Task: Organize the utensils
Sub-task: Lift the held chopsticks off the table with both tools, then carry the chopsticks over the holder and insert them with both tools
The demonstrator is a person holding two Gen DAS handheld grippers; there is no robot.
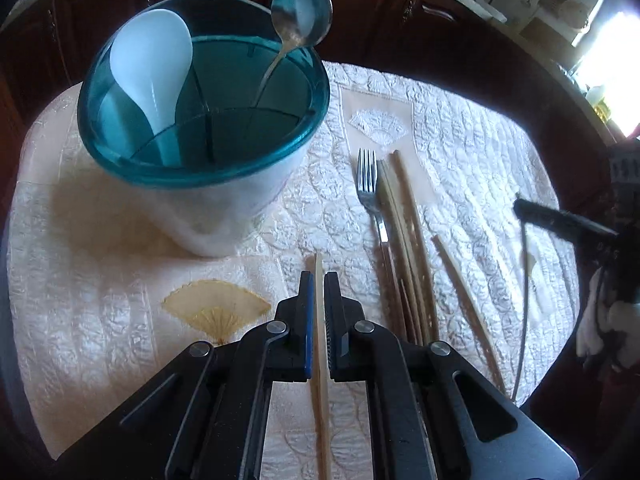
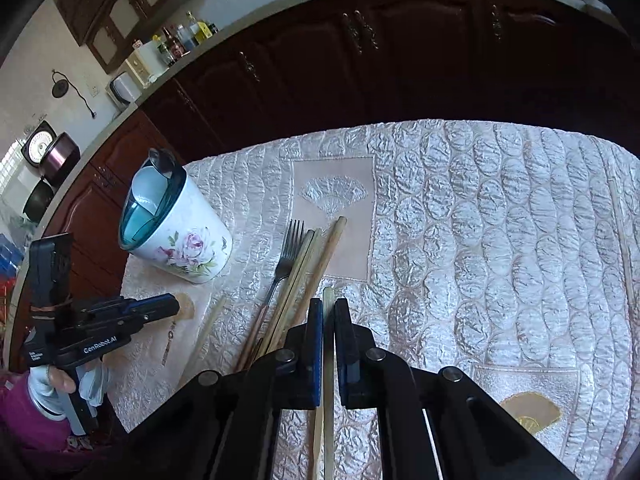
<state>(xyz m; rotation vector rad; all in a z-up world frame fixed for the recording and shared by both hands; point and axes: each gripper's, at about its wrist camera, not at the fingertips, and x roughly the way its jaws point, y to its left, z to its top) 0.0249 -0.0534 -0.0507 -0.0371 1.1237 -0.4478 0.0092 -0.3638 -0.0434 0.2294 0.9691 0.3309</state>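
My left gripper [image 1: 319, 276] is shut on a pale wooden chopstick [image 1: 320, 360] that runs along its fingers, just above the cloth. My right gripper [image 2: 329, 302] is shut on another chopstick [image 2: 328, 360]. It also shows at the right edge of the left wrist view as the right gripper [image 1: 520, 206], with its thin stick hanging down. A fork [image 1: 370, 188] and a bundle of chopsticks [image 1: 404, 240] lie on the table, and one loose chopstick [image 1: 464, 292] lies to their right. The teal-rimmed floral holder [image 1: 200, 168] stands upright with a white spoon [image 1: 154, 60] and a metal spoon [image 1: 302, 12] in it.
A quilted cream tablecloth [image 2: 480, 220] covers the table. Dark wooden cabinets [image 2: 360, 60] run behind it. One thin stick [image 2: 620, 232] lies near the table's right edge. A gloved hand [image 2: 60, 388] carries the left gripper [image 2: 176, 306] at the table's left side.
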